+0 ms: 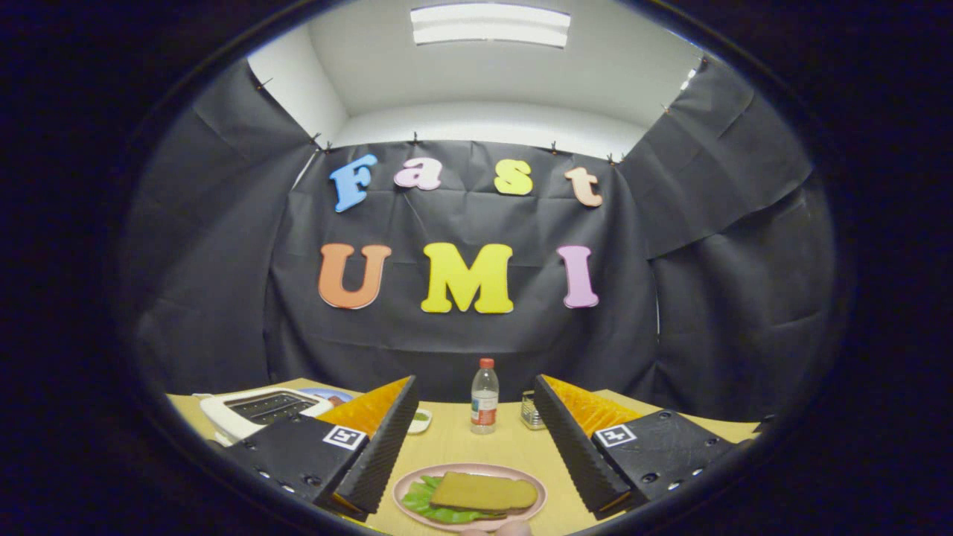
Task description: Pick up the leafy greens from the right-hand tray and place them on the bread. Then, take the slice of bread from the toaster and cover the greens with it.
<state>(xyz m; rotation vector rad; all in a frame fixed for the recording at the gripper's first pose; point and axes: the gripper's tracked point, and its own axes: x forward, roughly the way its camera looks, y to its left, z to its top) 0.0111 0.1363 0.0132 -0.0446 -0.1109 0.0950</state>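
The slice of bread [484, 492] lies on top of the leafy greens [426, 502], and both rest on the pink plate [534, 491] on the table [454, 447]. The greens stick out from under the bread at its 9 o'clock side. The bread lies flat and covers most of them.

Your claw [474, 441] is released and wide open. Its two fingers stand far apart, one at each side of the plate, and they touch nothing. The plate is low between them, nearer to you than the fingertips.

From the plate, the toaster [260, 411] is at about 10 o'clock, behind the left finger; its top slots look dark, and you cannot tell what is inside. A clear bottle [485, 397] with a red cap stands upright at 12 o'clock, beyond the fingers. A small white dish [419, 420] with something green sits just beside the left fingertip. A small metal container [530, 411] stands at 1 o'clock, just beside the right fingertip.
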